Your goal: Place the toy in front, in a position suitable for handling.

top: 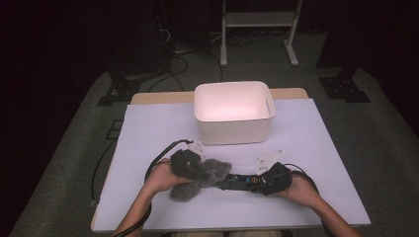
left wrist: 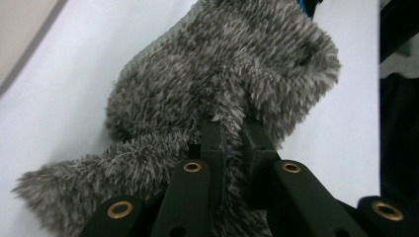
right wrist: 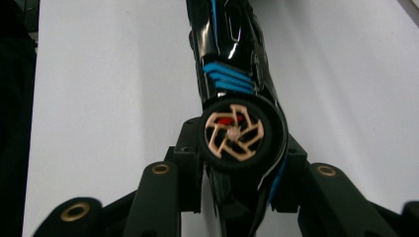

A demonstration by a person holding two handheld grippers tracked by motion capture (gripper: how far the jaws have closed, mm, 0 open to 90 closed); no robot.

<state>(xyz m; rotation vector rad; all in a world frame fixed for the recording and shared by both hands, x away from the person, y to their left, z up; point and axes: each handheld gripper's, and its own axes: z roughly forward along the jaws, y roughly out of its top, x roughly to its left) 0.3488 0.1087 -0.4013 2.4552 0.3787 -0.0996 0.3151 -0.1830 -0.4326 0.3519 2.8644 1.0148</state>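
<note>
A grey fluffy plush toy [top: 197, 178] lies on the white table near its front edge, and my left gripper [top: 190, 165] is shut on it. In the left gripper view the black jaws pinch the plush toy's fur [left wrist: 232, 84] at my left gripper [left wrist: 231, 140]. To its right lies a black toy car [top: 242, 181] with blue stripes, and my right gripper [top: 269, 180] is shut on its rear. In the right gripper view the jaws of my right gripper [right wrist: 237, 163] clamp the toy car [right wrist: 227, 49] beside a copper-spoked wheel [right wrist: 234, 132].
A white plastic bin [top: 233, 131] stands empty at the middle back of the table [top: 148, 128]. Black stands and cables lie on the floor behind. The table's left and right sides have free room.
</note>
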